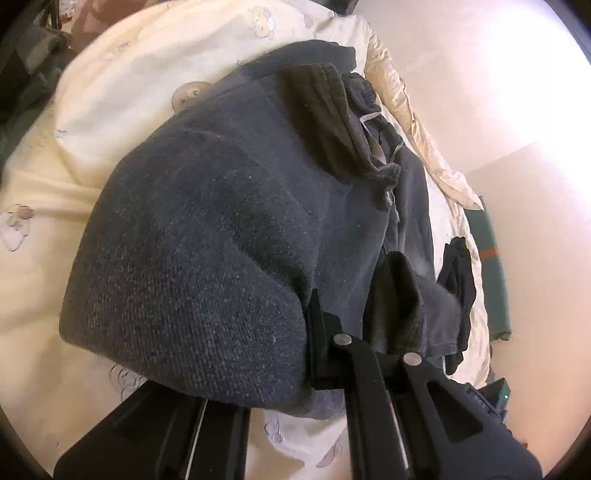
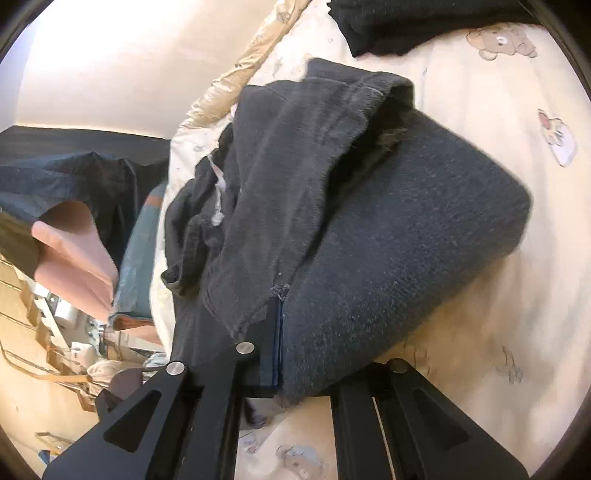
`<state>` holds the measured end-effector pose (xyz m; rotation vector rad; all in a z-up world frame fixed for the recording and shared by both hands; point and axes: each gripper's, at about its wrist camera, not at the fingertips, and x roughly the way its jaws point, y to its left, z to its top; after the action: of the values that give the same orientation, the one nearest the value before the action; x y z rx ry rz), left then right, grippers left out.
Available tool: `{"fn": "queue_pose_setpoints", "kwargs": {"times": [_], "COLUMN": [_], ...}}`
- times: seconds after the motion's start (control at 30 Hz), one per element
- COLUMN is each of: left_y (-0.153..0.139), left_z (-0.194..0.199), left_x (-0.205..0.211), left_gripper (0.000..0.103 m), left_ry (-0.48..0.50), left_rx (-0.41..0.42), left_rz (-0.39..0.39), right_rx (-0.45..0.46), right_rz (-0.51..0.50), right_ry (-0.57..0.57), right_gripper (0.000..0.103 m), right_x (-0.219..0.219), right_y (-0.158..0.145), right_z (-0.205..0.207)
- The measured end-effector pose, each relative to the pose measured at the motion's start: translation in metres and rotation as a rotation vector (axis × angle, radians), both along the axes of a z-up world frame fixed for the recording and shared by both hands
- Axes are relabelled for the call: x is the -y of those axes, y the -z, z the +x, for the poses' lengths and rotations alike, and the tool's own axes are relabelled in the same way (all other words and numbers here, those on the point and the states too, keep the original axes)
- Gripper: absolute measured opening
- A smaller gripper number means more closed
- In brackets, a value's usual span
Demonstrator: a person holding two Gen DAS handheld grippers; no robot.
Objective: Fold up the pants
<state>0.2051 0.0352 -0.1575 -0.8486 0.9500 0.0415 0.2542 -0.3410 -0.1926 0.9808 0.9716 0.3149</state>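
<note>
A: Nearest your lens, left wrist view: your left gripper (image 1: 314,332), black jaws pinched together on a fold of the pants (image 1: 221,221). The dark grey knit bulges over the left finger and hides it.

B: Any label or writing on them?

A: None you can read. A pale strip shows at the waistband (image 1: 332,122), too small to tell what it is. The only print is faint cartoon bears on the cream bedsheet (image 1: 92,110).

B: Your right side?

A: Right gripper (image 2: 275,332) likewise closed tight on the pants (image 2: 388,229), cloth clamped at a seam, fabric draped across both fingers. Both grippers point down at a slant toward the bed.

B: Where do the pants sit?

A: Bunched in a heap on the bedsheet (image 2: 498,314), near its ruffled edge, near edge lifted in your two grips. A black garment (image 2: 406,26) lies apart, at the top of the right wrist view
</note>
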Motion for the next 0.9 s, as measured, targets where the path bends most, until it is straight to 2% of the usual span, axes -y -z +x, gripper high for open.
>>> {"fn": "queue_pose_setpoints", "kwargs": {"times": [0.17, 0.3, 0.43, 0.5, 0.63, 0.77, 0.9], "left_y": [-0.006, -0.017, -0.019, -0.019, -0.021, -0.032, -0.041], "left_z": [-0.008, -0.033, -0.052, -0.062, -0.089, -0.127, -0.181], "left_x": [0.006, -0.006, -0.003, -0.003, 0.000, 0.012, 0.018], "left_gripper": [0.004, 0.003, 0.003, 0.003, 0.003, 0.003, 0.003], "left_ry": [-0.010, 0.005, 0.025, 0.031, 0.048, 0.113, 0.146], "left_rx": [-0.037, -0.023, -0.057, -0.064, -0.092, -0.122, -0.162], "left_rz": [0.020, 0.016, 0.041, 0.022, 0.026, 0.059, 0.053], "right_rx": [0.015, 0.035, 0.021, 0.009, -0.008, -0.033, -0.055], "right_rz": [-0.011, -0.022, -0.044, -0.034, -0.032, -0.047, -0.028], "right_ry": [0.002, 0.004, -0.017, -0.015, 0.001, 0.006, 0.024], "right_gripper": [0.003, 0.003, 0.003, 0.003, 0.003, 0.003, 0.003], "right_x": [0.001, 0.003, 0.001, 0.003, 0.008, 0.012, 0.017], "right_y": [-0.018, -0.029, -0.036, -0.036, -0.040, -0.052, -0.064], "right_z": [-0.020, -0.035, -0.060, -0.079, -0.114, -0.152, -0.203]}}
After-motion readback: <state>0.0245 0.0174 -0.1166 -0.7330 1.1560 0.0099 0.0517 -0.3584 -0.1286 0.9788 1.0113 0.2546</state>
